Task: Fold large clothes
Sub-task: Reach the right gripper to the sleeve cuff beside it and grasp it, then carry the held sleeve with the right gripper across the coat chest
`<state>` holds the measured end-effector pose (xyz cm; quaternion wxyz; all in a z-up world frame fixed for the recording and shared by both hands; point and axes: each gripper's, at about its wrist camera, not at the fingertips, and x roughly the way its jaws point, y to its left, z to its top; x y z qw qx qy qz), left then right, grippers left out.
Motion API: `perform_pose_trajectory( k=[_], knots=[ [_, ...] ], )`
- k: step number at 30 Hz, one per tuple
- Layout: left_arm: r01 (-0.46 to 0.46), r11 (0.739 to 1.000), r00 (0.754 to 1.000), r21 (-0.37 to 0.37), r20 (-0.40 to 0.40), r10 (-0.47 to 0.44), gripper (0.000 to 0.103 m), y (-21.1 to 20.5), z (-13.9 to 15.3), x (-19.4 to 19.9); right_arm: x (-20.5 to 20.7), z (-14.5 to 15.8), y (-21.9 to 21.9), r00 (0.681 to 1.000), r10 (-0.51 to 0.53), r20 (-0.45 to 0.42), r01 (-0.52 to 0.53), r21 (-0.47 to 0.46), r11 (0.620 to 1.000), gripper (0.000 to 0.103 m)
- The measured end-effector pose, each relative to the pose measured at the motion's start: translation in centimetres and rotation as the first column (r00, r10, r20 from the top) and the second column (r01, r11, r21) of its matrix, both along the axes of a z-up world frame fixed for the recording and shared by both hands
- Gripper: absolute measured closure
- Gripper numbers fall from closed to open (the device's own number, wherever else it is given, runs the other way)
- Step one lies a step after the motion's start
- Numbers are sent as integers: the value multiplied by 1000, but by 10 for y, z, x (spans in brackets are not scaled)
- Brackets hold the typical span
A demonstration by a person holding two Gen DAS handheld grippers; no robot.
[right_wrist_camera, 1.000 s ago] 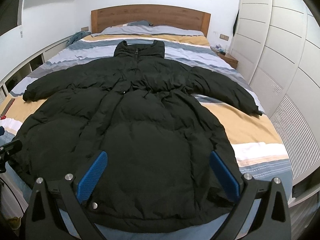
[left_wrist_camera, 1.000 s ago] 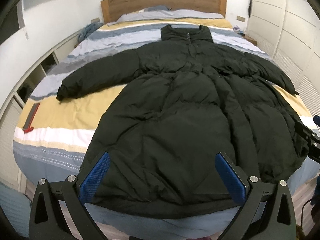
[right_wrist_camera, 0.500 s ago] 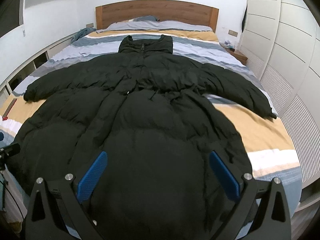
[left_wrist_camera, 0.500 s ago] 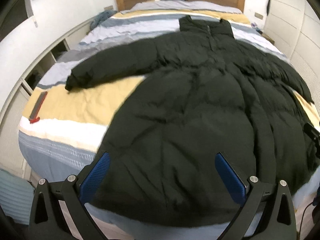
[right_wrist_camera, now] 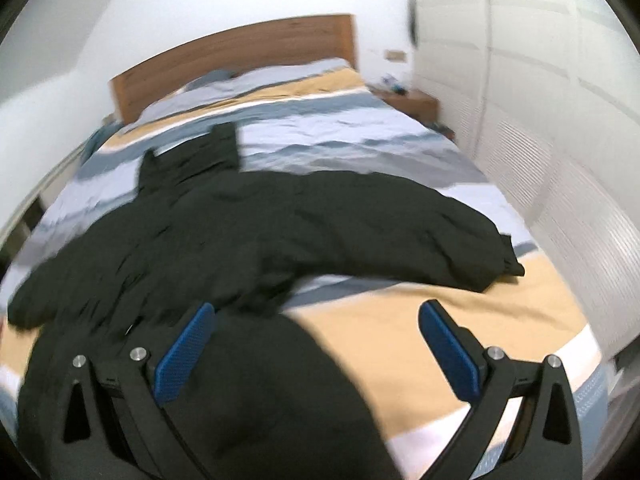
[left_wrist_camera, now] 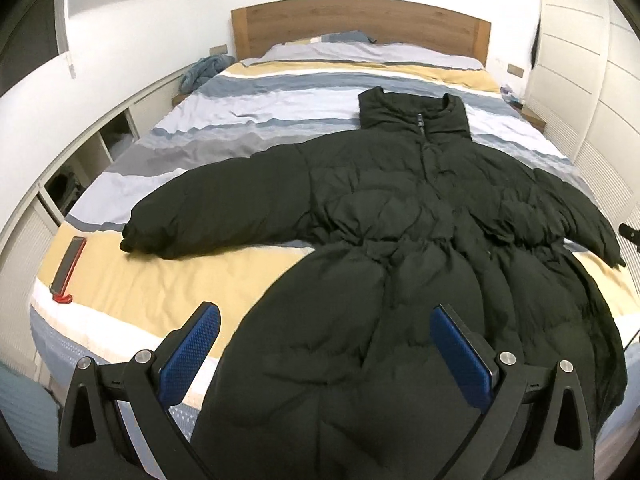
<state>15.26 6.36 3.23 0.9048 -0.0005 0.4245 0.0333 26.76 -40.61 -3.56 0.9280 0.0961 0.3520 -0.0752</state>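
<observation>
Wide bed (left_wrist_camera: 132, 288) with a wooden slab headboard (left_wrist_camera: 360, 20), made up in a duvet of broad horizontal bands: mustard, white, grey-blue, pale lilac. The cloth is lightly creased.

On top of it lies my task piece, a long black quilted puffer coat (left_wrist_camera: 400, 240), front side up, collar toward the headboard and hem toward me at the foot of the bed. The fill is puffy, stitched into soft panels, gathered at the waist into bunched ridges. The skirt flares wide below that. The stand-up collar (left_wrist_camera: 412, 114) is stiff and notched at the zip. Both sleeves are spread outward: the left sleeve (left_wrist_camera: 216, 216) lies thick and tube-like across the lilac and mustard bands, and the right sleeve (right_wrist_camera: 420, 240) ends in a crumpled cuff on mustard cloth.

White slatted wardrobe doors (right_wrist_camera: 560, 200) run along the right side of the bed. Low white open shelving (left_wrist_camera: 80, 184) runs along the left.

My left gripper (left_wrist_camera: 324, 344) has black angular arms and blue pads with a fine dimpled texture. Its jaws are spread wide and hold nothing, hovering above the left edge of the coat's skirt. My right gripper (right_wrist_camera: 316, 344) is equally wide apart and empty, over the skirt's right edge. That view is motion-blurred.

A slim dark phone in a red case (left_wrist_camera: 70, 268) lies flat near the bed's left edge.
</observation>
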Motion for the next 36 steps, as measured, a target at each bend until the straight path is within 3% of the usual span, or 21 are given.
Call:
perform_pose_trajectory(
  k=[4,11,16,23,25,27,29,31,32,34,36],
  knots=[
    [3,1000,999,5,-36,-2,1,6,-11,18,36,-28,-77,991,-128,-50,133,133,982,0],
    [-32,999,995,8,-94,32,1,12,-38,35,63,-85,-162,951,-279,-137,304,222,927,0],
    [-57,998,990,12,-130,58,1,15,-53,44,71,-113,-193,936,-317,-155,351,327,877,0],
    [-68,997,985,42,-155,74,1,16,-67,50,66,-153,-233,886,-438,-154,446,542,712,1],
    [-59,997,985,39,-162,65,1,13,-69,52,67,-156,-235,881,-450,-145,449,560,697,1],
    [-38,999,985,38,-166,44,1,7,-72,52,72,-155,-233,888,-443,-124,432,559,708,3],
    [-20,999,985,39,-168,26,1,2,-74,51,78,-154,-229,899,-422,-114,409,559,721,13],
    [-2,999,985,40,-171,9,1,-3,-76,50,84,-154,-226,907,-406,-113,396,561,727,32],
    [8,999,985,40,-174,-1,1,-6,-78,49,86,-153,-226,908,-403,-113,393,561,728,37],
    [17,999,985,40,-173,-10,1,-8,-78,49,92,-151,-224,913,-394,-111,385,559,734,59],
    [23,999,986,36,-166,-17,1,-9,-77,48,91,-145,-222,917,-388,-94,371,561,740,74]
  ],
)
